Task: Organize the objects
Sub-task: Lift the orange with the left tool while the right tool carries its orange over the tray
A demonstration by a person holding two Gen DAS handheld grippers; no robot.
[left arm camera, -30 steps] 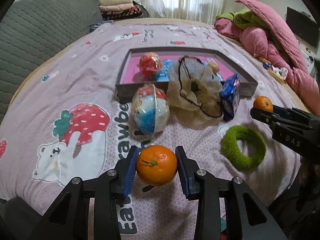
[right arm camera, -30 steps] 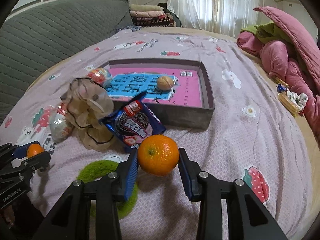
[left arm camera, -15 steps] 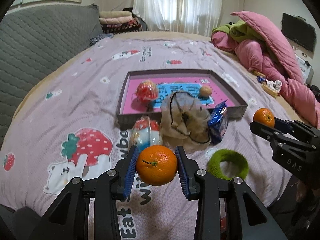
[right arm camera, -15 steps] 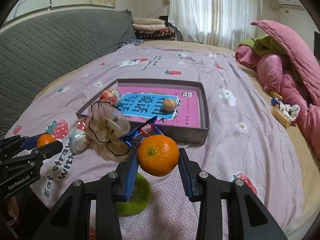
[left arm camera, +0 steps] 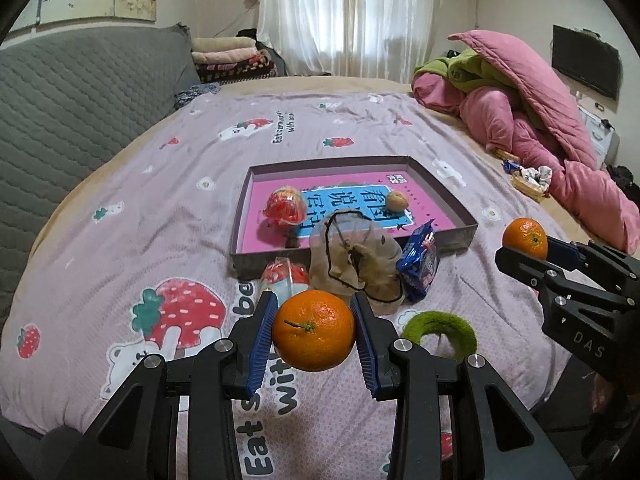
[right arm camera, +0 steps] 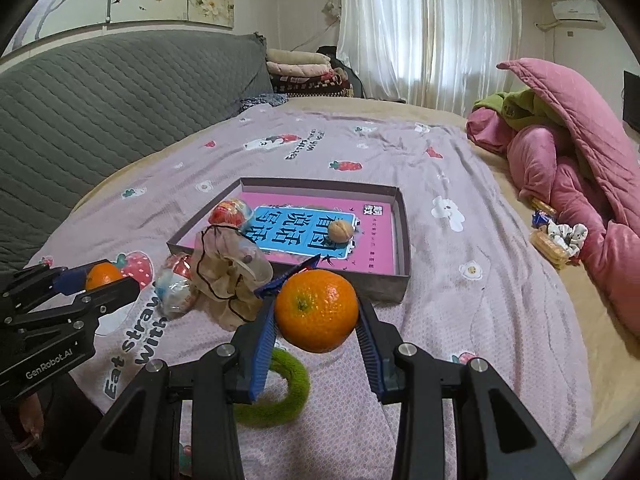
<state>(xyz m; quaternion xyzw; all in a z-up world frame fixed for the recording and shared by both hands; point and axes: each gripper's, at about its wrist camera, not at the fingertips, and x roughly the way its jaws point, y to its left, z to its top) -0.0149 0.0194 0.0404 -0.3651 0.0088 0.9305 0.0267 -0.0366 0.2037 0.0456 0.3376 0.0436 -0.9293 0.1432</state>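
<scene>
Carrying both fruits over to the tray is the step in hand, as I judge it, since each pair of tongs is closed partway on a fruit held clear of the bed. The left tongs [left arm camera: 315, 334] pinch one orange [left arm camera: 314, 330] at the lower middle of the left wrist view, blue pads pressed to either flank; the right tongs [right arm camera: 317, 314] pinch a second orange [right arm camera: 316, 310] the same way at the lower centre of the right wrist view. The tray [left arm camera: 444, 196], a shallow grey box with a pink floor, sits mid-frame on the bed [left arm camera: 120, 216], already holding a red wrapped ball [left arm camera: 285, 209] and a walnut [left arm camera: 396, 201]. Just in front of its near wall stand a mesh drawstring bag [left arm camera: 354, 258], a blue snack packet [left arm camera: 420, 262] and another wrapped ball [left arm camera: 285, 276], with a green ring [left arm camera: 440, 326] lower right of them. Doing this well means keeping the squeeze steady (round peel slips easily), passing high over that cluster and the near wall, and lowering each fruit onto bare pink floor, well apart from the walnut and from each other, before letting go, so neither rolls.
</scene>
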